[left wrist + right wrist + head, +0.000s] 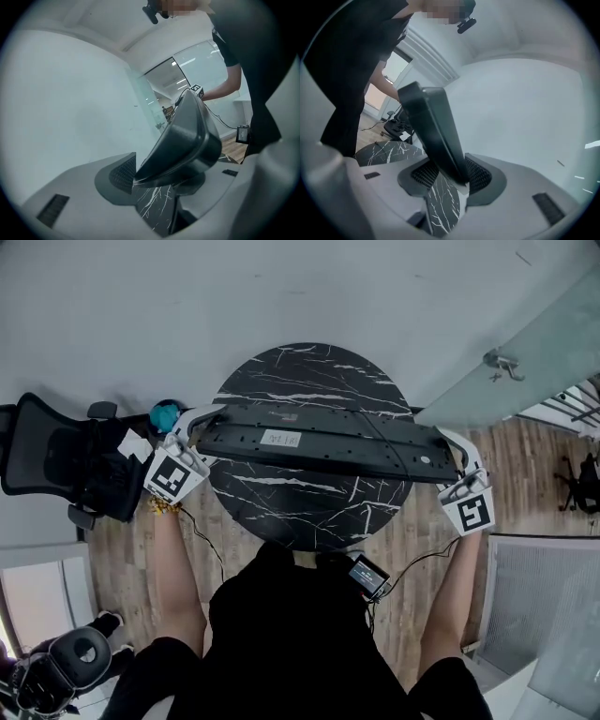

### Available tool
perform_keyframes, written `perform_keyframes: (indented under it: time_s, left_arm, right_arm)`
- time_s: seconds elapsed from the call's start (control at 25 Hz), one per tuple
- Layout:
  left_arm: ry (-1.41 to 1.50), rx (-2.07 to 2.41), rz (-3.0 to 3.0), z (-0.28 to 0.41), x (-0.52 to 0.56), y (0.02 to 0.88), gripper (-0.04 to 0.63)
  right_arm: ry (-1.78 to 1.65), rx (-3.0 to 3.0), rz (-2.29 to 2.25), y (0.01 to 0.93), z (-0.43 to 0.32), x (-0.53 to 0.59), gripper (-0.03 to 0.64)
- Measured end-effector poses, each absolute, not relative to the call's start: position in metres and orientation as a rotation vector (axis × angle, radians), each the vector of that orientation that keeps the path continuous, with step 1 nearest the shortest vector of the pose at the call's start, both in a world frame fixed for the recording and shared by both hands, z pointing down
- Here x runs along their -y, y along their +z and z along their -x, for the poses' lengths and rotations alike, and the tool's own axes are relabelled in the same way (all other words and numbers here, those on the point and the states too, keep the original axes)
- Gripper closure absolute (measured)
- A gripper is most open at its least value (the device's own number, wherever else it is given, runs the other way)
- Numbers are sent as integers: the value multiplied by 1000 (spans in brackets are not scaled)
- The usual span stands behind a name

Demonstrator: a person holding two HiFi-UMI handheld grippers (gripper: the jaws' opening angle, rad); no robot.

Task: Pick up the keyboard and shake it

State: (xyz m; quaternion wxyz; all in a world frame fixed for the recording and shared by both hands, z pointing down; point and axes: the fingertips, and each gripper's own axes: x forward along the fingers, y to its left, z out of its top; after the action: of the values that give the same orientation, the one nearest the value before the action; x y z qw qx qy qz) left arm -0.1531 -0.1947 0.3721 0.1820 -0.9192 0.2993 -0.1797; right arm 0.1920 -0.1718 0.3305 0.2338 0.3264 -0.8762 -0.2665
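Keyboard [323, 442]: underside up, centre frame, above the desk [309, 507].
Fingers: left gripper [199, 427] and right gripper [457, 457] each clamp one end.
Risk: shaking could slip an end loose.

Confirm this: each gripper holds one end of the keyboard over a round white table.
Wrong in one point: the table is black with white veins, not white, as the head view shows. The rest stands: the left gripper and the right gripper each hold one end of the keyboard over that round table.
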Motion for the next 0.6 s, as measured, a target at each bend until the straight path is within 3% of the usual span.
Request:
perform_keyframes:
  time_s: [0.32, 0.6]
  left_arm:
    - [-306, -911, 2646, 156, 179, 324, 410]
    - [-414, -865, 2334, 161, 155, 260, 410]
  right_arm:
    - [-666, 2580, -983, 291, -187, 159, 436]
    - [-908, 2487, -1036, 244, -187, 138, 437]
